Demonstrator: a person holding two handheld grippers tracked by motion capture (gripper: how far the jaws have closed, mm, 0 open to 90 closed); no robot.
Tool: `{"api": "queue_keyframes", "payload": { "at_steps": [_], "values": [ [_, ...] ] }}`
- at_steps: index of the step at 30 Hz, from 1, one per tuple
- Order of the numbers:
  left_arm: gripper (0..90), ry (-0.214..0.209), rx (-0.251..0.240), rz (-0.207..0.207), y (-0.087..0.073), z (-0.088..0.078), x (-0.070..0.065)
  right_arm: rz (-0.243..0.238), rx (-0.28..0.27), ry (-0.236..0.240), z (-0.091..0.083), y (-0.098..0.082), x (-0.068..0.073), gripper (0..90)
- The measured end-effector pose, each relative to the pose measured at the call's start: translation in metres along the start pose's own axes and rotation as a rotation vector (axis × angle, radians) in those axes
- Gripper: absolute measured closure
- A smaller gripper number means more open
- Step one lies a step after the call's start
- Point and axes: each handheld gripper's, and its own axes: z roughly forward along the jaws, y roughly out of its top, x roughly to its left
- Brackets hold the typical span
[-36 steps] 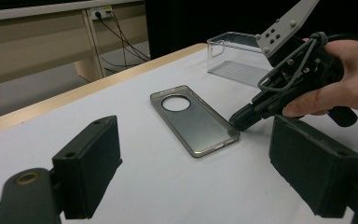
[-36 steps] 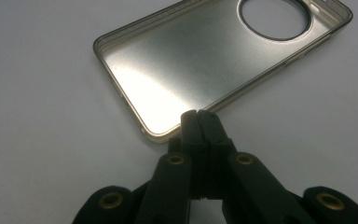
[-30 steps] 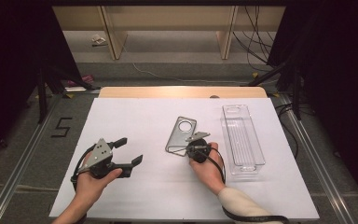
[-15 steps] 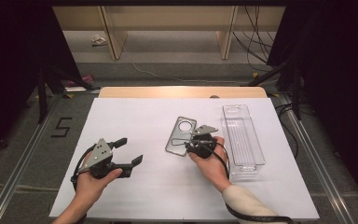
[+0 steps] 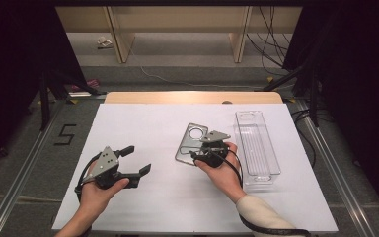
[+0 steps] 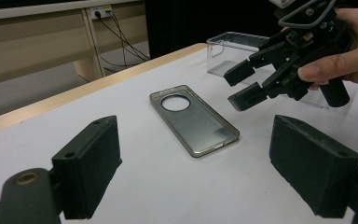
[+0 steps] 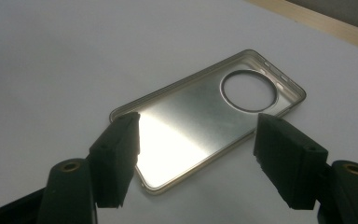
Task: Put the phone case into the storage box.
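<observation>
The phone case lies flat on the white table sheet, just left of the clear tray; the right gripper hovers over its near end — jaws have just been opening, apart, gripping nothing; the left gripper rests well apart, jaws wide.

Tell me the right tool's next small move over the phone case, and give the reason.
Probably pull the right tool up and back, clear of the phone case. Its jaws have just been opening, the case lies flat on the white table with nothing pressing on it, so it looks released.
</observation>
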Motion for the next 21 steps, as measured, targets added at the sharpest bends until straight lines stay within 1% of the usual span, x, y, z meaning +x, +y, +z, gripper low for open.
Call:
{"api": "queue_keyframes", "payload": {
  "at_steps": [1,3,5,15,16,21],
  "values": [
    [16.0,0.0,0.0,0.0,0.0,0.0,0.0,-0.008,0.0,0.007,0.0003,0.0006,0.0007,29.8],
    [16.0,0.0,-0.001,0.0,0.0001,-0.0001,-0.0001,-0.007,0.003,0.013,0.0004,0.0009,0.0015,29.2],
    [16.1,0.0,-0.001,0.0,0.0002,-0.0001,-0.0001,-0.016,0.003,0.018,0.0009,0.0012,0.002,27.7],
    [16.0,0.0,-0.001,0.0,0.0003,-0.0001,-0.0002,-0.042,0.014,0.036,0.0018,0.0034,0.0041,24.2],
    [16.1,0.0,-0.001,0.0,0.0003,-0.0001,-0.0003,-0.051,0.02,0.039,0.0021,0.004,0.0045,23.7],
    [16.0,-0.001,-0.001,0.0,0.0003,0.0001,-0.0003,-0.071,0.029,0.052,0.0031,0.0046,0.0053,23.2]
  ]
}}
